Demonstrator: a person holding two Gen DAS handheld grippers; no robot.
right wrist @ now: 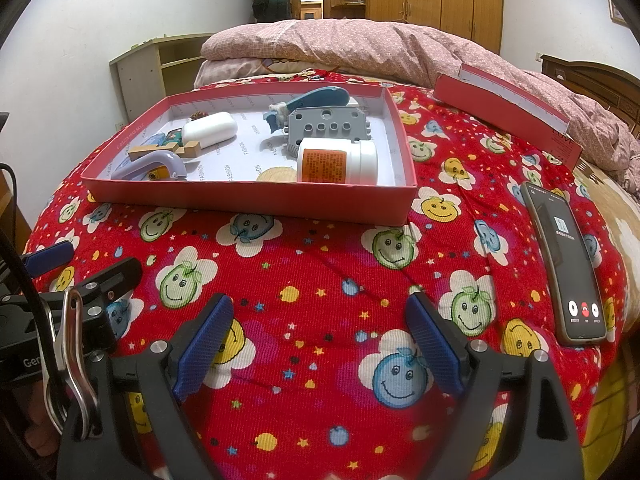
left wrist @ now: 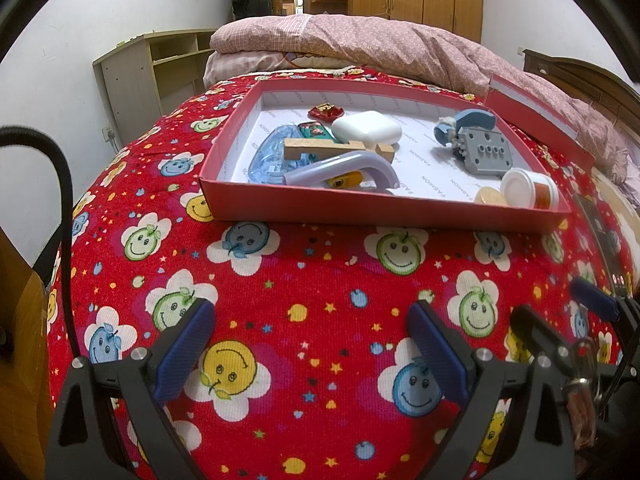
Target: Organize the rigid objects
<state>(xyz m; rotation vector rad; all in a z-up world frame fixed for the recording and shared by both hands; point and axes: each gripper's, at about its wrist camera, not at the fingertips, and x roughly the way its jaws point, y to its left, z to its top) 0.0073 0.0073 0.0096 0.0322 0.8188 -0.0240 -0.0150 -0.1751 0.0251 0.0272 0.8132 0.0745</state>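
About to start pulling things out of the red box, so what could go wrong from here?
1. The white bottle lies on its side against the gray block; it may roll when nudged.
2. The lavender handle lies across the wooden piece and blue case; lifting one could drag the others.
3. The phone lies on the blanket near the right gripper and could get bumped.
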